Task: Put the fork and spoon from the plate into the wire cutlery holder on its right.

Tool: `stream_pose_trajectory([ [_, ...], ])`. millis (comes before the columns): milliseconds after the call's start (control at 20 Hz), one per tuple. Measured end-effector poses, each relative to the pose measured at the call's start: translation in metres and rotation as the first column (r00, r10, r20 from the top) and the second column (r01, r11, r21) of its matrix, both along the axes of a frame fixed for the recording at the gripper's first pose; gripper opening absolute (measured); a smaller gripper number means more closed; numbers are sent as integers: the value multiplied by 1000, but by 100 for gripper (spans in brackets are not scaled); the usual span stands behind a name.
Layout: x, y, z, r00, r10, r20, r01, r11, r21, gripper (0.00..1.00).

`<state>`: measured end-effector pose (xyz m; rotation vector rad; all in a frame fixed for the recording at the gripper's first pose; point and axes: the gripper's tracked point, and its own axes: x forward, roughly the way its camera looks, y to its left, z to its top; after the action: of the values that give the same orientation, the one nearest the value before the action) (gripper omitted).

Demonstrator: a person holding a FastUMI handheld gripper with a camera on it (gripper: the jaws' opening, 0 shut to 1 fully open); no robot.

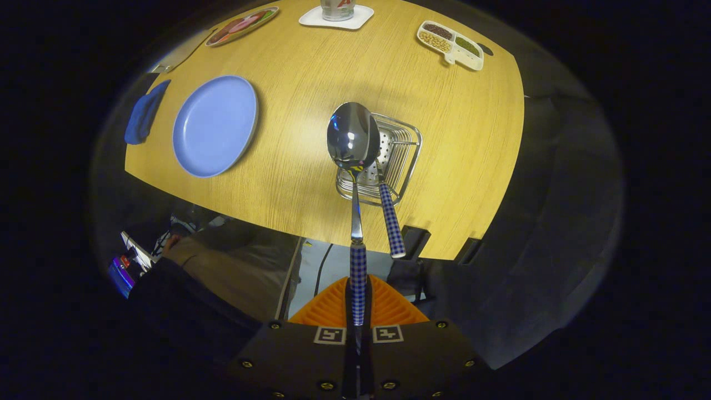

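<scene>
My gripper (358,303) is shut on the checked blue-and-white handle of a steel spoon (351,136), whose bowl points forward and hangs over the wire cutlery holder (402,153) on the wooden table (311,72). A fork (391,219) with the same checked handle stands in the holder, its handle leaning back toward my fingers, its tines hidden behind the spoon bowl. The round blue plate (215,126) lies bare to the left of the holder.
A blue cloth (145,111) lies left of the plate. At the table's far side are a patterned oval dish (241,25), a glass on a white coaster (336,16) and a white divided snack tray (451,44). A person's sleeve (178,250) is below the table's near edge.
</scene>
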<state>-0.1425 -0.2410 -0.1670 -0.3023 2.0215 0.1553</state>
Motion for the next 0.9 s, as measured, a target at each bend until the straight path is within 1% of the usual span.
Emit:
stream_pose_trajectory([
  [100, -4, -4, -3, 999, -3, -33, 2, 1000, -16, 3],
  [250, -7, -7, -5, 996, 17, -85, -21, 999, -39, 3],
  [500, -3, -9, -11, 991, 44, -123, -52, 997, -65, 3],
  [900, 0, -19, -17, 974, 36, -222, -60, 993, -101, 3],
])
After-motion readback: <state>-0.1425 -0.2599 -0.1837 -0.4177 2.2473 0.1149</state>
